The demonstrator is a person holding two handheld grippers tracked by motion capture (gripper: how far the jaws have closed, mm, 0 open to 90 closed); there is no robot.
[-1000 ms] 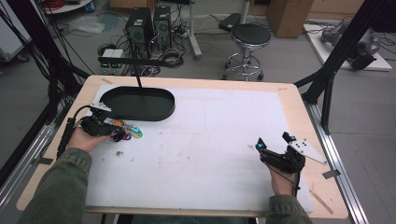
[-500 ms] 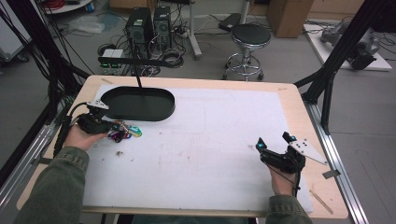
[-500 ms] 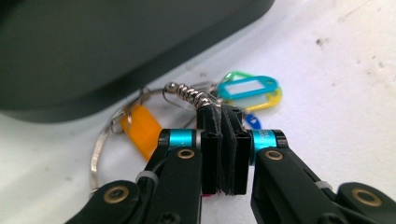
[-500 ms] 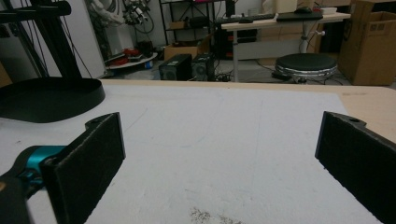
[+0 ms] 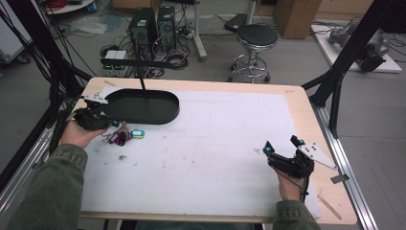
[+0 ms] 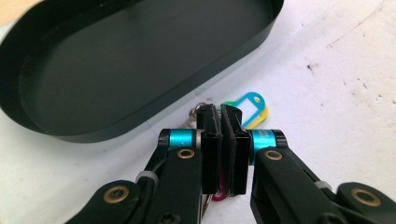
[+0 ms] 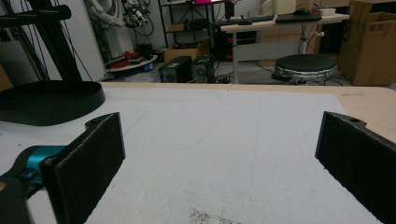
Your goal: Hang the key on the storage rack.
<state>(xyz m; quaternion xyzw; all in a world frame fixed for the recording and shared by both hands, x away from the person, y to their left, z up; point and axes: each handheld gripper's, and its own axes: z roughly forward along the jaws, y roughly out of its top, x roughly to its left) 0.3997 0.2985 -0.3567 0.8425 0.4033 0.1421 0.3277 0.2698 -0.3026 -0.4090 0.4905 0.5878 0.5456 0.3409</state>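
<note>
The left gripper (image 5: 93, 117) was held in the left hand (image 5: 79, 134) at the counter's left edge, its jaws pressed nearly together. The right gripper (image 5: 280, 155) was held in the right hand (image 5: 289, 184) at the near right, its jaws spread wide apart.

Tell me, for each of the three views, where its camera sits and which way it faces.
High view: above the person's side, looking forward and down on the table; both forearms, left gripper and right gripper show.
Left gripper view: on the left gripper, looking along its closed jaws at key tags and the black tray.
Right gripper view: on the right gripper, low over the mat, jaws wide, facing the stool.
Shared: all three show the black tray.
</note>
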